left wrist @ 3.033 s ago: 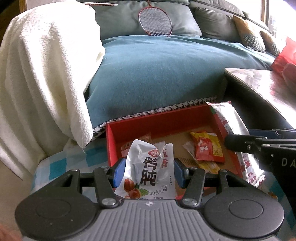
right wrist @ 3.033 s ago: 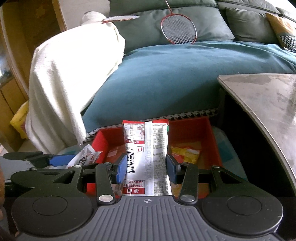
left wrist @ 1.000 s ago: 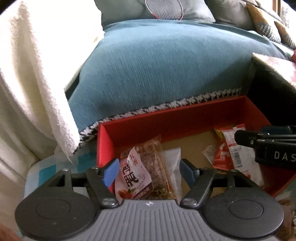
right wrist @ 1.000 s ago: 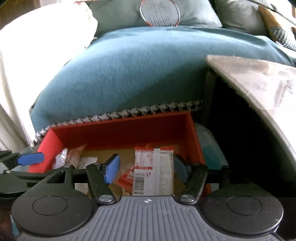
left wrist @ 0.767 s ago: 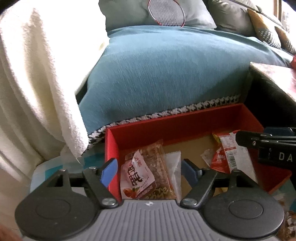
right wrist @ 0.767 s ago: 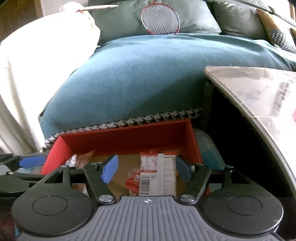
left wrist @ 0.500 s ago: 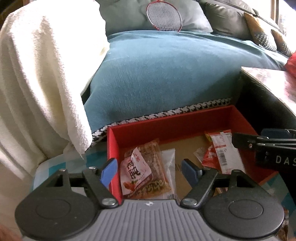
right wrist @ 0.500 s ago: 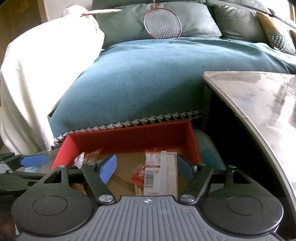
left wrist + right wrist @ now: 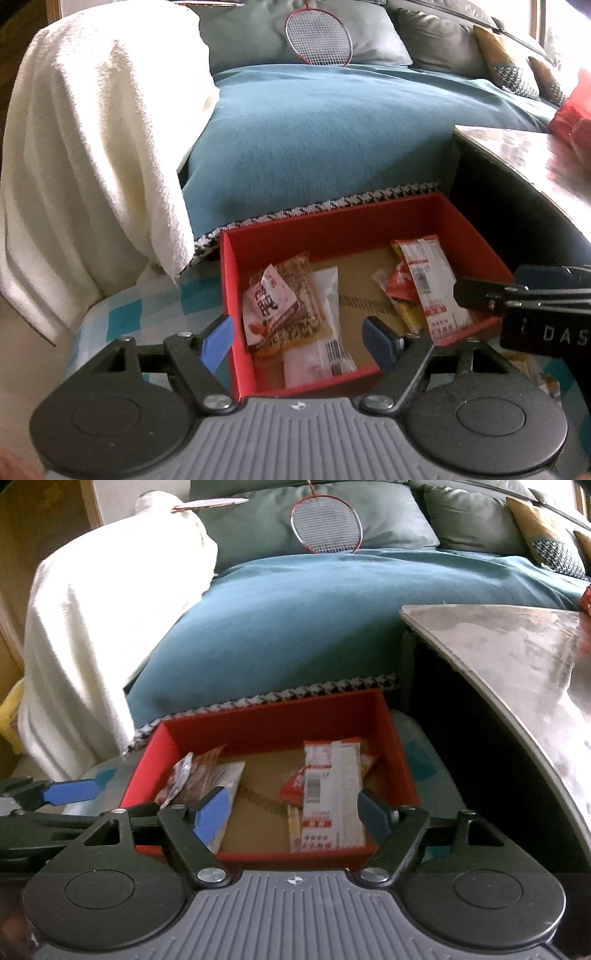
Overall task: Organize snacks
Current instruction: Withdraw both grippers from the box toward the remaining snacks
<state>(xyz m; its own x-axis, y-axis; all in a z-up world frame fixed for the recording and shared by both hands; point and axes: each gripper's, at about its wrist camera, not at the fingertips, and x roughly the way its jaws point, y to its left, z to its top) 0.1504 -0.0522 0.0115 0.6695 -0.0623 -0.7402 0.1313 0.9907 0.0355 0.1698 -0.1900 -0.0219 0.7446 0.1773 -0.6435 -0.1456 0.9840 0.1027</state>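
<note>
A red open box (image 9: 332,232) (image 9: 273,716) sits on a blue-checked cloth in front of a sofa. Inside at the left lie a white-and-red snack packet (image 9: 271,304) (image 9: 181,775), a brown snack bag (image 9: 310,314) and a white packet (image 9: 325,354). At the right lie a long silver-and-red packet (image 9: 432,288) (image 9: 332,794) and small red and yellow sachets (image 9: 397,284). My left gripper (image 9: 299,338) is open and empty above the box's near left part. My right gripper (image 9: 291,814) is open and empty above the near edge; it also shows in the left wrist view (image 9: 524,302).
A teal sofa seat (image 9: 332,140) with a houndstooth trim rises behind the box. A white blanket (image 9: 92,147) hangs at the left. A badminton racket (image 9: 325,524) leans on the cushions. A stone-topped table (image 9: 517,672) stands close at the right, with a red bag (image 9: 572,110) on it.
Three seconds ago each gripper held a packet; both packets now lie in the box. Both grippers have opened and pulled back and up from the box over the last second.
</note>
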